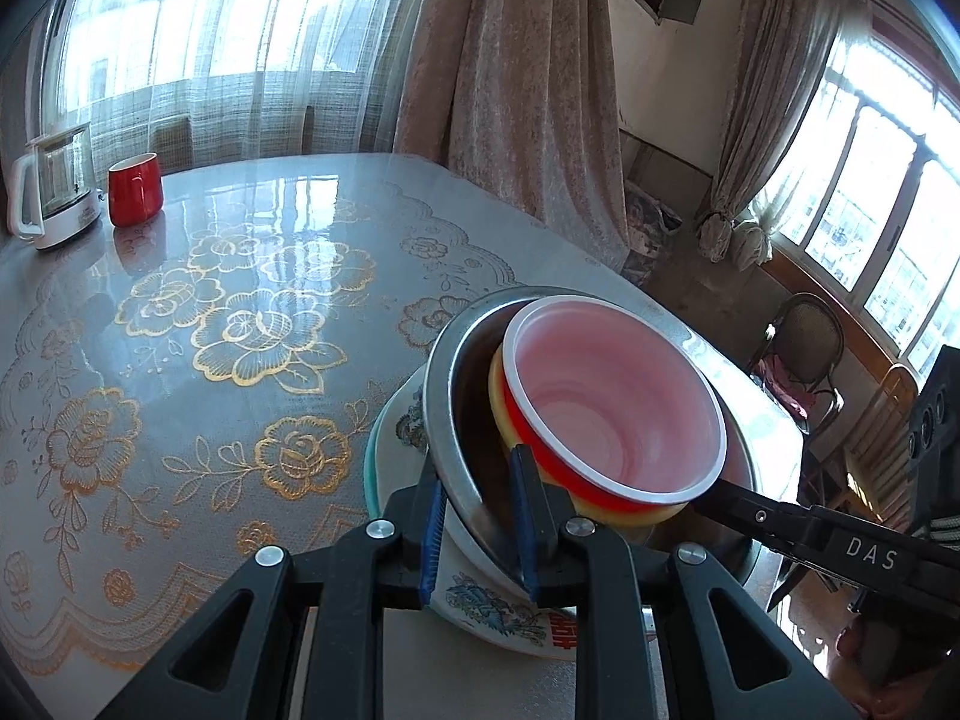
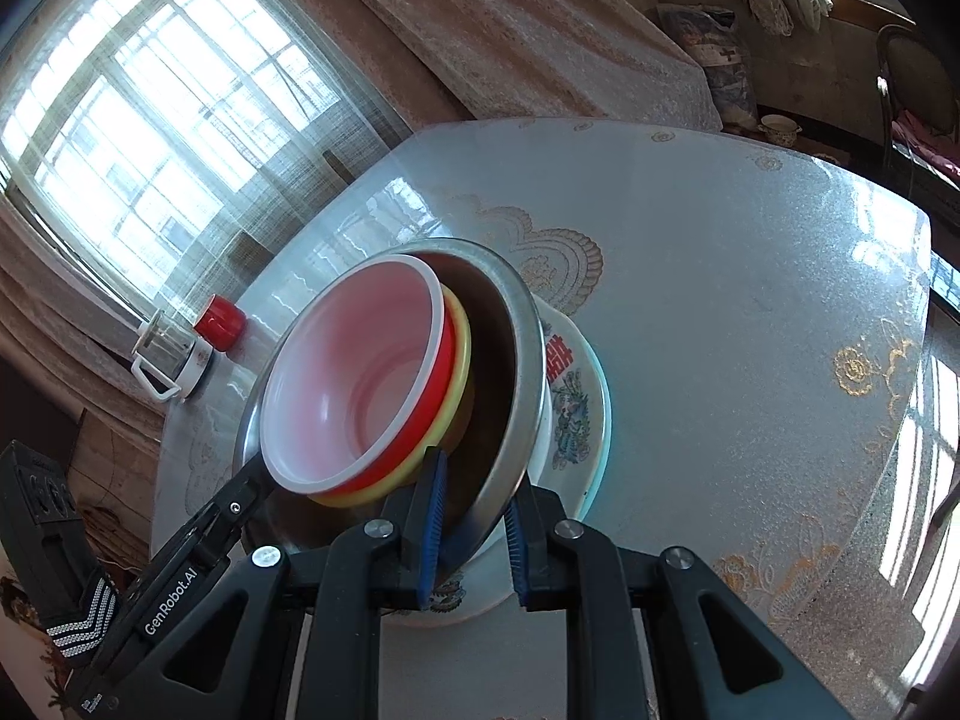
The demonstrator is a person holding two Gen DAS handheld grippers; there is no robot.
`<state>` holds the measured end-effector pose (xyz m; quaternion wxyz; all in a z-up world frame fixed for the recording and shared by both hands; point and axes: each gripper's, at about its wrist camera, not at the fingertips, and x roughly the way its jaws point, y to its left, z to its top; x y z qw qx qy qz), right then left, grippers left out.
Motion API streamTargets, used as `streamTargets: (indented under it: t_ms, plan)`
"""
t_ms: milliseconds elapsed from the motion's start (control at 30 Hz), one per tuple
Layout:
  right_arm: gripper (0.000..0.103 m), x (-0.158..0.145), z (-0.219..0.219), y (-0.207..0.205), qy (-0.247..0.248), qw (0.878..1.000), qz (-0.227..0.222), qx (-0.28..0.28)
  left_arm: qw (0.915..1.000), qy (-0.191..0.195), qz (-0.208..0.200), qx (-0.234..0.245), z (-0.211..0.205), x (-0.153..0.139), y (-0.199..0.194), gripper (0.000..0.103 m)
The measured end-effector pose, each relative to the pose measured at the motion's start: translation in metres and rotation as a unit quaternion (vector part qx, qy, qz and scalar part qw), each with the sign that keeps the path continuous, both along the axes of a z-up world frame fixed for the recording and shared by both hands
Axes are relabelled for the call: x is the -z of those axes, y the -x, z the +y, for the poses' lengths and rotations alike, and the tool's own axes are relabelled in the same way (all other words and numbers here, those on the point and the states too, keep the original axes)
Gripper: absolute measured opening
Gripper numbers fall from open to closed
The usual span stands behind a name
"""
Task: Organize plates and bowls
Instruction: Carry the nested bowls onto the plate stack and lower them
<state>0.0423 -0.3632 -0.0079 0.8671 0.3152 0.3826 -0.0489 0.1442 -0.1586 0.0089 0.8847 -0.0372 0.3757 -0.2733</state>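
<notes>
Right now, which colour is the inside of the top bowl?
Pale pink, with a white rim: top bowl. Left wrist view shows it best.

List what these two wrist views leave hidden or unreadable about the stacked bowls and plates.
- Yellow bowl: both views show only its rim; the red bowl nested inside covers the rest.
- Patterned plate: the steel bowl hides its centre, the red characters partly cut off.
- Whether the steel bowl rests on the plate or is lifted: the contact is hidden.

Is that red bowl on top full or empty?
Empty. The red bowl shows a bare pinkish-white inside right down to its bottom; it is nested in a yellow bowl inside the metal bowl.
</notes>
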Motion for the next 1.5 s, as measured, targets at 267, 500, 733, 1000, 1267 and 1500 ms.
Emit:
streamTargets:
  t_ms: [267,500,733,1000,1267,1500]
  plan:
    - [0.018,0.002,0.001,-0.008,0.005,1.000,0.012,-0.001,0.9999,-0.002,0.011,-0.001,0.001,0.005,-0.008,0.022]
    - [0.018,0.007,0.004,-0.012,0.005,1.000,0.017,0.000,0.9998,-0.002,0.022,-0.002,-0.001,0.013,-0.011,0.023]
    - [0.018,0.012,0.002,-0.015,0.002,1.000,0.018,0.006,0.9997,-0.004,0.026,-0.001,-0.003,0.020,-0.011,0.024]
    - [0.019,0.015,0.002,-0.013,-0.003,1.000,0.014,0.008,0.9998,0.000,0.021,0.001,-0.001,0.021,-0.007,0.024]
    - [0.021,0.012,0.001,-0.007,-0.010,1.000,0.008,0.011,0.9999,-0.003,0.015,0.002,0.004,0.019,0.004,0.029]
    - [0.021,0.010,0.007,-0.003,0.004,1.000,0.007,0.009,0.9999,-0.013,0.002,-0.002,0.006,0.016,0.014,0.031]
